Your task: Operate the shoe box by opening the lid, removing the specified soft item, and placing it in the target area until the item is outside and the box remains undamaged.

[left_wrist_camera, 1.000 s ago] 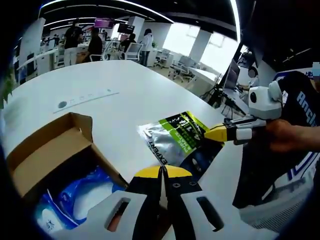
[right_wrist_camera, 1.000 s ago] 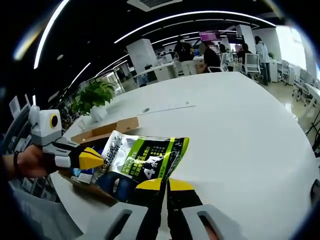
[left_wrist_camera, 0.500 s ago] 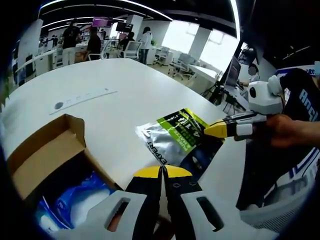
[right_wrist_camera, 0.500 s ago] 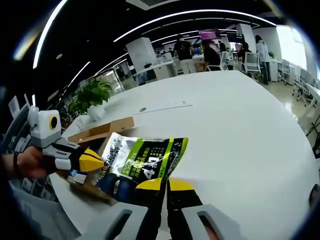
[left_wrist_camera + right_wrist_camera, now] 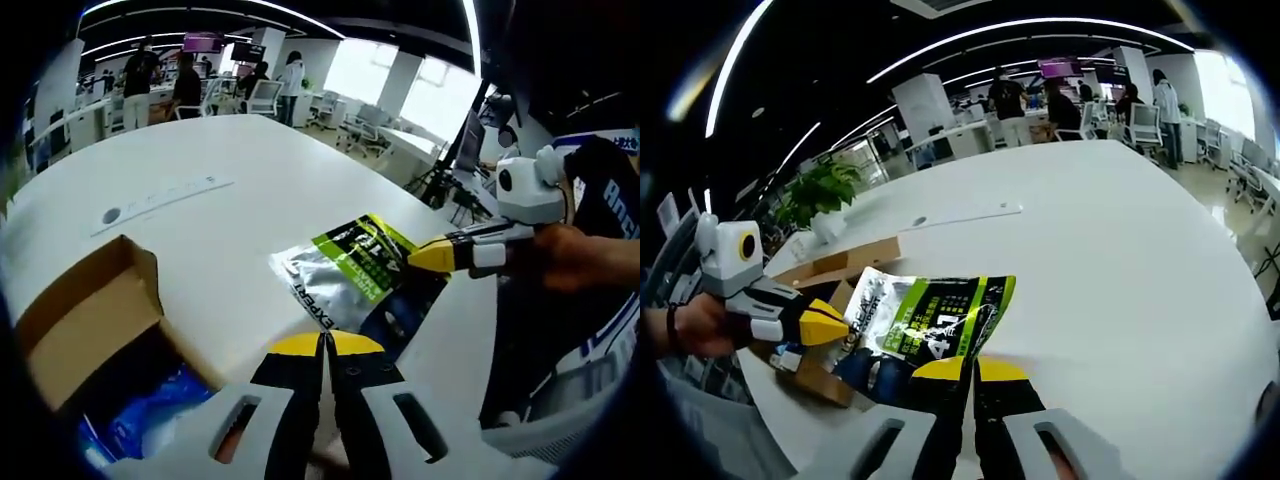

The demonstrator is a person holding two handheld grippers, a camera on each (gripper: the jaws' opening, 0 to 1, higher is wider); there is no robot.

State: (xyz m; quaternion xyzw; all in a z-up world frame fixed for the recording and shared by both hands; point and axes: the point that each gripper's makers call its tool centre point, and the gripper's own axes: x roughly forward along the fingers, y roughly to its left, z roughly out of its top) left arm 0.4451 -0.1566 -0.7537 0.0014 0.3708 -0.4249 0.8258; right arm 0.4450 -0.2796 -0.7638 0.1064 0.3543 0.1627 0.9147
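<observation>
Meanwhile the shoe box (image 5: 85,330) had slid toward the lower left of the left gripper view as the right gripper (image 5: 962,368), jaws pinching the green-and-silver pouch (image 5: 350,275), held it over the white surface (image 5: 230,215), outside the box; left gripper (image 5: 322,345) jaws stayed pressed together.

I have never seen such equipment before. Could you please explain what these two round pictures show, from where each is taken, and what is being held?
A person holds a hand tool with two jaws in each hand; a small camera rides on each. The left gripper view looks along the left gripper, the right gripper view along the right gripper. On the white table stands an open cardboard box with blue packets inside. Beside it is a silver and green pouch, out of the box. The right gripper is shut on the pouch's edge. The left gripper's jaws are closed, with their tips at the pouch's corner.
</observation>
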